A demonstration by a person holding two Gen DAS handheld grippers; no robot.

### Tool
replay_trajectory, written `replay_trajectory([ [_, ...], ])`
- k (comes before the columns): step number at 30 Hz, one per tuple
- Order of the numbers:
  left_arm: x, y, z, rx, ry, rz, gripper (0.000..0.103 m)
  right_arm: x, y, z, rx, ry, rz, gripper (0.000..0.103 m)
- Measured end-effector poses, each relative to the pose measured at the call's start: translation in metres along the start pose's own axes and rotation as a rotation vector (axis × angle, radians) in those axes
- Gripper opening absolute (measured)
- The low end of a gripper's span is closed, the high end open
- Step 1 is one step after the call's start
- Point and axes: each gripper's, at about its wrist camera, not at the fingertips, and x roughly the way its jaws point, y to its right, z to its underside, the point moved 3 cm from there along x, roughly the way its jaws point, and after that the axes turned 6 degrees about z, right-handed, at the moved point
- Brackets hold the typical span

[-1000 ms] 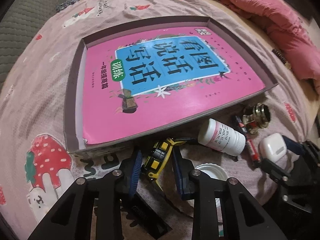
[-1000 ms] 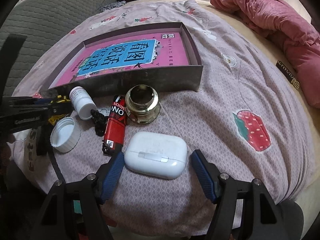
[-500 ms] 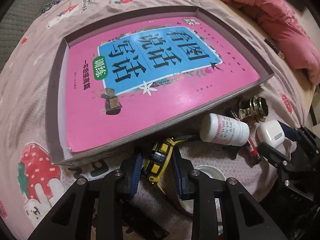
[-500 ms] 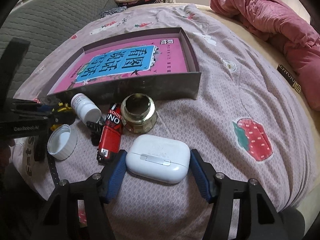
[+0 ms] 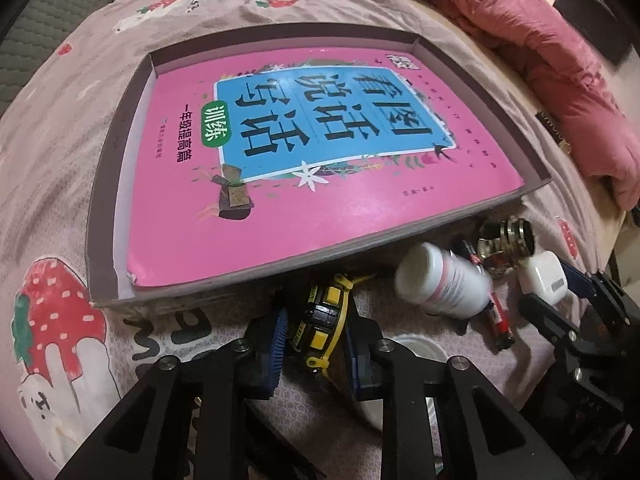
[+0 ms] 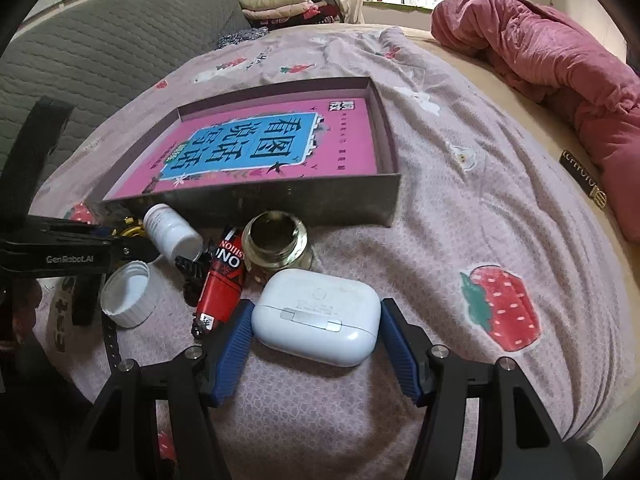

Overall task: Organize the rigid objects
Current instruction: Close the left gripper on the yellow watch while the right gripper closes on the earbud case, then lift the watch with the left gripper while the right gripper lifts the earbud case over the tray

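While your left gripper (image 5: 314, 330) points down at the bedspread (image 6: 460, 240), its blue pads are pressed on both sides of a small yellow-and-black toy vehicle (image 5: 322, 316); the jaws have just been closing, and the toy sits squeezed between them just in front of the near wall of the shallow cardboard box (image 5: 106, 184). That box holds a pink book (image 5: 320, 152) lying flat, cover up.

Your right gripper (image 6: 316, 344) stands wide, with the white earbud case (image 6: 318, 316) between its jaws. The left pad appears to touch the case's end, while a narrow gap shows at the right pad, so you are straddling it and not clamping it.

Just beyond the case lies a cluster on the bedspread: a brass-coloured threaded fitting (image 6: 276, 242), a red lighter (image 6: 222, 284) just beside it, a small black object (image 6: 192, 276) that is too small to tell, a white pill bottle (image 6: 170, 232) on its side, and a white ribbed cap (image 6: 128, 298) lying open side up, near the left gripper's arm. A pink quilt (image 6: 560, 68) is bunched at the far right of the bed.
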Motion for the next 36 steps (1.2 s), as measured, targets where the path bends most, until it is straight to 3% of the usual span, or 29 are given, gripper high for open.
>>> replay_trajectory([
  [6,-0.013,-0.003,0.011,-0.017,0.012,0.024,0.019,-0.007,0.007,-0.003,0.03,0.025,-0.008,0.063],
  [24,-0.062,-0.007,0.017,-0.114,0.125,0.093,0.019,-0.026,-0.002,-0.01,-0.012,0.108,-0.019,0.063],
  [36,-0.074,-0.004,0.015,-0.115,0.185,0.065,0.019,-0.031,-0.004,-0.012,-0.024,0.139,-0.02,0.063],
])
